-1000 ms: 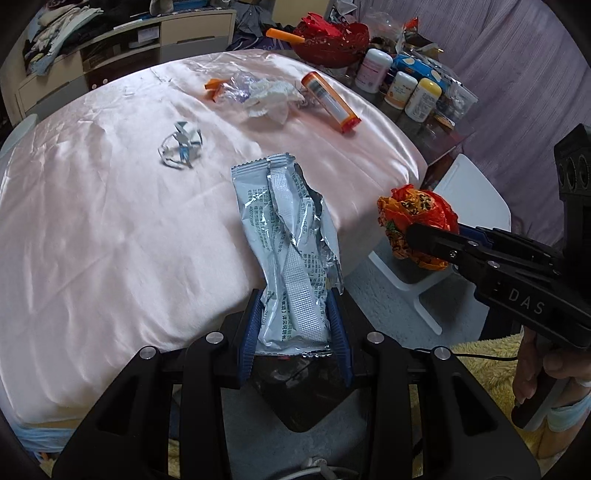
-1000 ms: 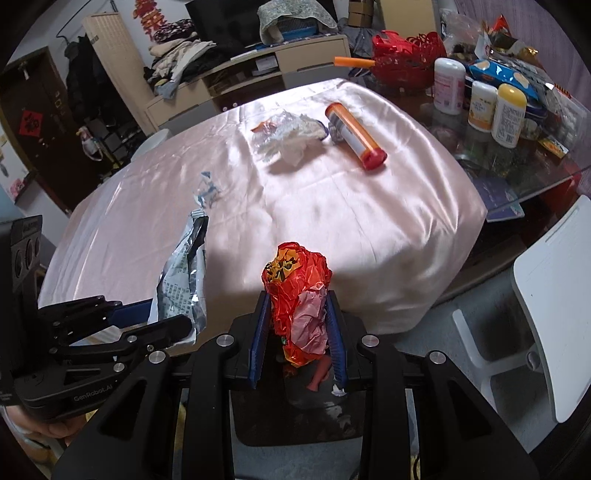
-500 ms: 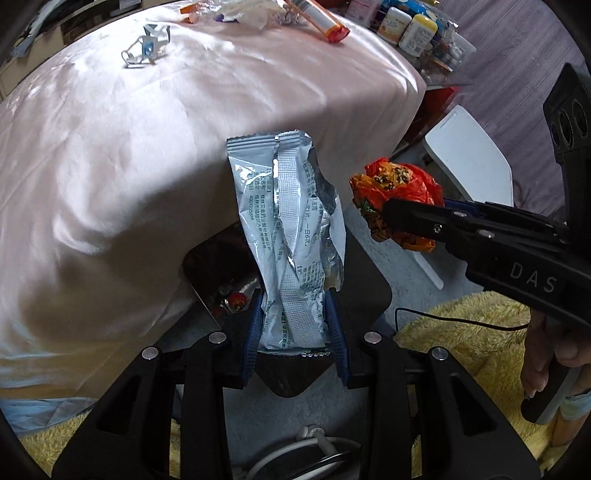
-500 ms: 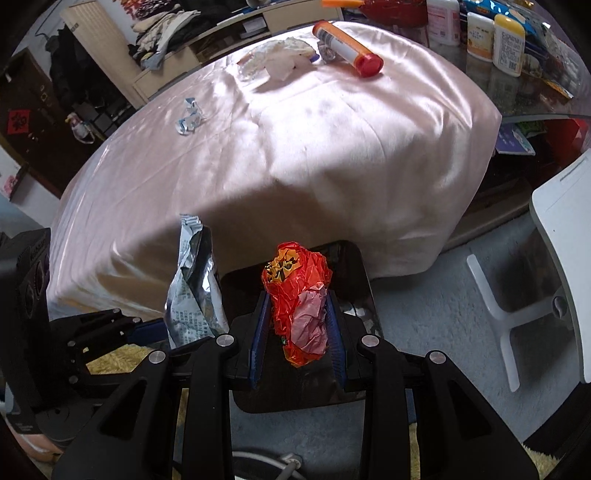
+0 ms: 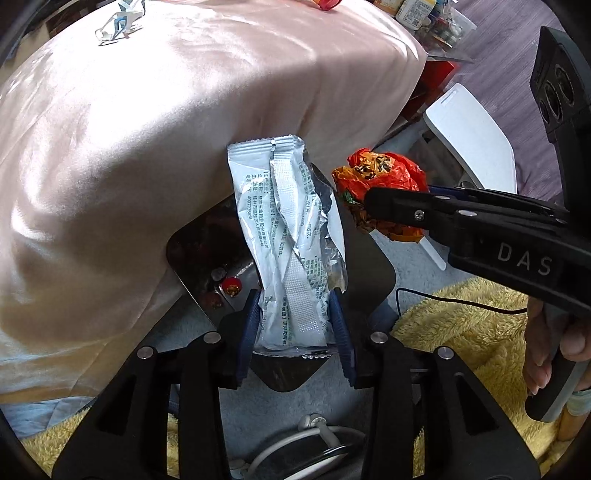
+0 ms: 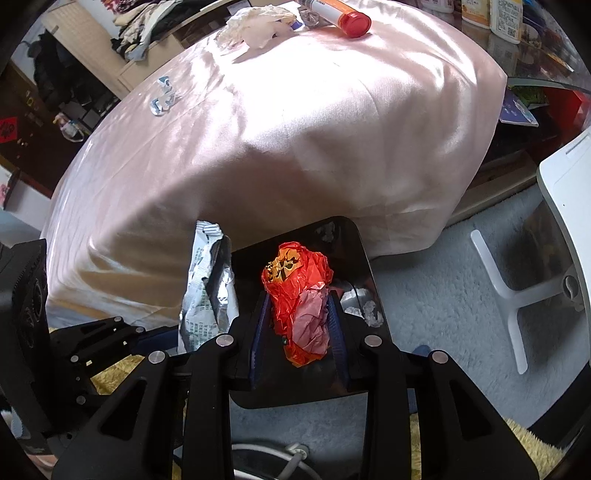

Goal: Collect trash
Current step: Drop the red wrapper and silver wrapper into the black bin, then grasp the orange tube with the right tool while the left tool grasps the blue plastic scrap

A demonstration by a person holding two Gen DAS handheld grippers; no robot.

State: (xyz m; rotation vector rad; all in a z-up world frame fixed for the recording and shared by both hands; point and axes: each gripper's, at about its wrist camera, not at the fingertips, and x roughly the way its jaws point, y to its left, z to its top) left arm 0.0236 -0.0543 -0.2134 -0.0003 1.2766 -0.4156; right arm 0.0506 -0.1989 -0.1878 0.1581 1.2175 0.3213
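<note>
Both tools have dropped from the worktop (image 6: 295, 147) to the bin (image 6: 354, 236): your left tool (image 5: 295, 325) clamps the silver wrapper (image 5: 288, 236), your right tool (image 6: 299, 325) the orange wrapper (image 6: 299, 288), above it, ready for release.

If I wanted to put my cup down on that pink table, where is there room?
The pink tablecloth is bare across its near half, between the small crumpled wrapper and the right edge. The far end is crowded: a tissue wad, an orange tube and bottles beyond.
</note>
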